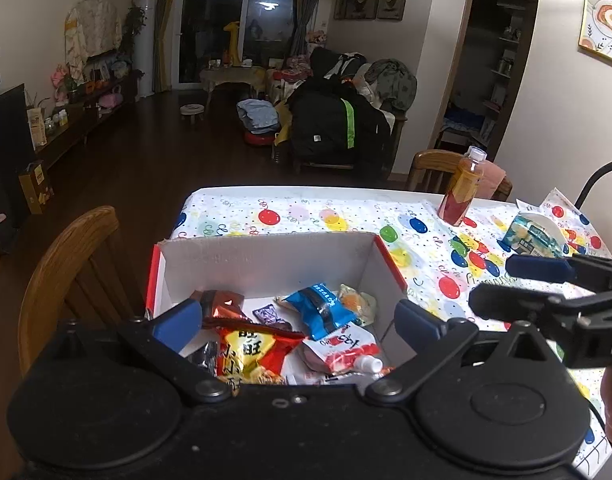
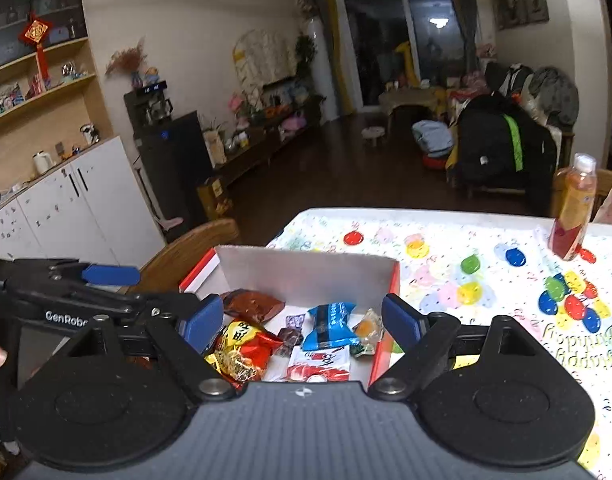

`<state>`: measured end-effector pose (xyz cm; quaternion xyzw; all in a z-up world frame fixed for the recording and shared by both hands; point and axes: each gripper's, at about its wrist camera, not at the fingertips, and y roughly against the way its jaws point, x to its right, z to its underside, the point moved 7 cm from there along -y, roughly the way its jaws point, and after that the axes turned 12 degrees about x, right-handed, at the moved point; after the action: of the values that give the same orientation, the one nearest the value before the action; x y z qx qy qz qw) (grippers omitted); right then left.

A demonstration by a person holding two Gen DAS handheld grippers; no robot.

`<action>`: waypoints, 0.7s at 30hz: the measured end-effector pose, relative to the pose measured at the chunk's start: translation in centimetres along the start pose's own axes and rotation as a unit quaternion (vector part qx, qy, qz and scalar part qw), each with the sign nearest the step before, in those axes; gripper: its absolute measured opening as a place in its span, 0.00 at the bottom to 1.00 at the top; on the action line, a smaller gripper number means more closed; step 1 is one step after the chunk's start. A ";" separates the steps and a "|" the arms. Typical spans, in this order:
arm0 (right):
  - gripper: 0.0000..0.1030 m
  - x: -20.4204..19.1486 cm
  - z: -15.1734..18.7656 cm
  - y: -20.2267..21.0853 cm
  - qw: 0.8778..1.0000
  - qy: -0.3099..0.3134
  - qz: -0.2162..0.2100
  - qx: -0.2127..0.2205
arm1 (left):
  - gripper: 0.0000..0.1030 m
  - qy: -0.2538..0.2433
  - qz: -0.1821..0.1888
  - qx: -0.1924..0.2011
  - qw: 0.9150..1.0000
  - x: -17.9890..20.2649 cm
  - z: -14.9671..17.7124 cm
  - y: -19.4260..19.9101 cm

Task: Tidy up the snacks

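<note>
We note the left gripper [image 1: 298,322] and right gripper [image 2: 302,322] both spread wide, holding nothing, over the box [image 1: 266,258]. The snacks [image 1: 320,310] lie inside it. The box sits at the near corner of the table [image 1: 346,216], on a balloon-print cloth. Further along stand a bottle [image 1: 464,186] and a packet [image 1: 532,236]. Wooden chairs [image 1: 70,256] flank the table. Beyond: dark floor, a cluttered sofa [image 1: 338,120], glass doors [image 1: 238,28].
</note>
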<state>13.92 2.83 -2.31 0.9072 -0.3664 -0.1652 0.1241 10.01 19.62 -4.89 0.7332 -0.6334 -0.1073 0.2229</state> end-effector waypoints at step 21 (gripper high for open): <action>1.00 0.7 0.6 2.7 0.998 -0.026 0.039 0.038 | 1.00 0.018 -0.021 -0.007 1.000 0.9 1.8 3.2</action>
<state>12.46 0.40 -2.09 0.8917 -0.4107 -0.1697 0.0866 6.60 18.11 -4.86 0.7462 -0.6132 -0.1030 0.2376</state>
